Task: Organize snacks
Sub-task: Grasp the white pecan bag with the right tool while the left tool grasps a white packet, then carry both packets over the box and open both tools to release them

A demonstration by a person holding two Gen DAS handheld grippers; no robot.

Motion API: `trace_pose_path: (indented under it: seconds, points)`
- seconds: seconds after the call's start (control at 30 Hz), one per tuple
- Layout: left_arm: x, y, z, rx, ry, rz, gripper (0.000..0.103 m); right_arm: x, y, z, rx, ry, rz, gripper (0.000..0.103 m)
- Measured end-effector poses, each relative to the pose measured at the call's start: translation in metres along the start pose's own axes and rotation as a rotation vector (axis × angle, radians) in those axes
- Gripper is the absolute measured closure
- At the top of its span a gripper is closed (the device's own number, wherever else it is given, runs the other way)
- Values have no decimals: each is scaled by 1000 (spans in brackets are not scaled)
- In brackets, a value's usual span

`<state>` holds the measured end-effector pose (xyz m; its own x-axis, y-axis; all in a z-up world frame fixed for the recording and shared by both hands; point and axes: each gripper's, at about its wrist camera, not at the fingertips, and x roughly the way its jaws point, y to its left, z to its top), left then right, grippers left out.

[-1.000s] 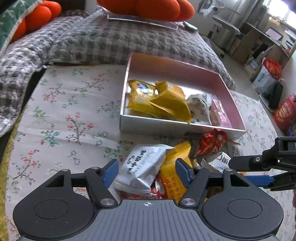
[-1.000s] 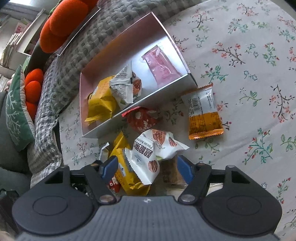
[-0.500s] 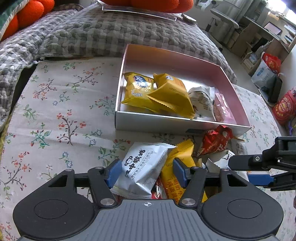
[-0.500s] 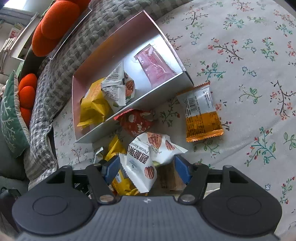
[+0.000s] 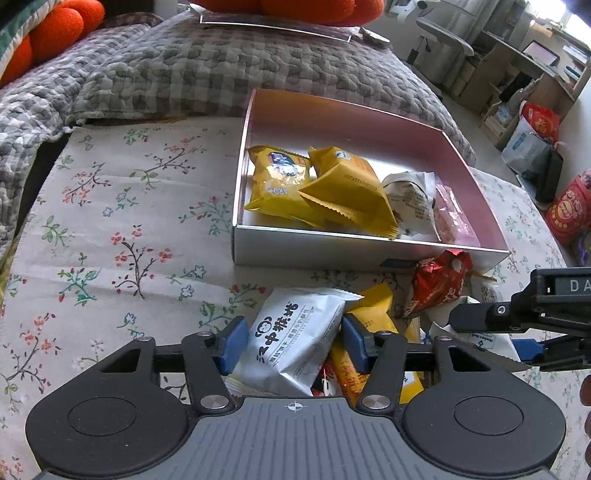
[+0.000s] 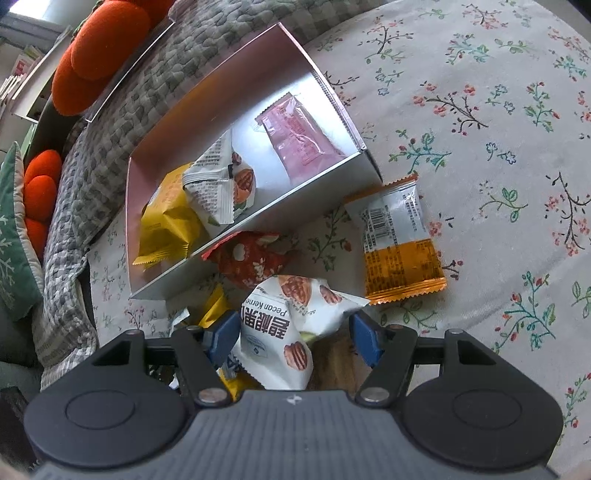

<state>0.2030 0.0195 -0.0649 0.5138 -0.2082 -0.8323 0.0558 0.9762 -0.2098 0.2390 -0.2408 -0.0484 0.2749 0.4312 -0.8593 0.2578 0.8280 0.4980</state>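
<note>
A silver-pink box sits on the floral cloth and holds two yellow packets, a white nut packet and a pink one. In front of it lies a loose heap of snacks. My left gripper is closing on a white packet with a monkey face, and both blue pads meet its sides. My right gripper straddles a white pecan packet; its right pad stands clear of it. A red packet leans on the box front.
An orange-and-white packet lies flat to the right of the box. More yellow and orange packets sit under the heap. A grey checked quilt with orange cushions rises behind the box. Bags stand on the floor far right.
The left jaws have narrowed onto the white monkey packet. The right jaws have narrowed a little around the pecan packet. Neither hand has shifted much.
</note>
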Motion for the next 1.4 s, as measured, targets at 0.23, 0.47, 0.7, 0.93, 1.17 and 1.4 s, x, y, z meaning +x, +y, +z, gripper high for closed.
trace_pose_path:
  seconds: [0.23, 0.47, 0.7, 0.93, 1.17, 1.4]
  points:
    - [-1, -5, 0, 62, -23, 34, 57, 0, 3, -2, -22, -9, -6, 49]
    - [-3, -6, 2, 81, -41, 44, 71, 0, 4, -1, -31, -15, -8, 55]
    - [-4, -8, 3, 111, -46, 86, 72, -5, 6, -3, -52, -20, -21, 64]
    - [1, -3, 2, 144, -31, 169, 69, -6, 8, -3, -71, -27, -35, 64]
    - [-10, 4, 7, 96, -59, 180, 83, -11, 8, -2, -73, -42, -36, 64]
    - [-31, 23, 14, -25, -96, 122, 90, -16, 10, -2, -83, -52, -32, 64]
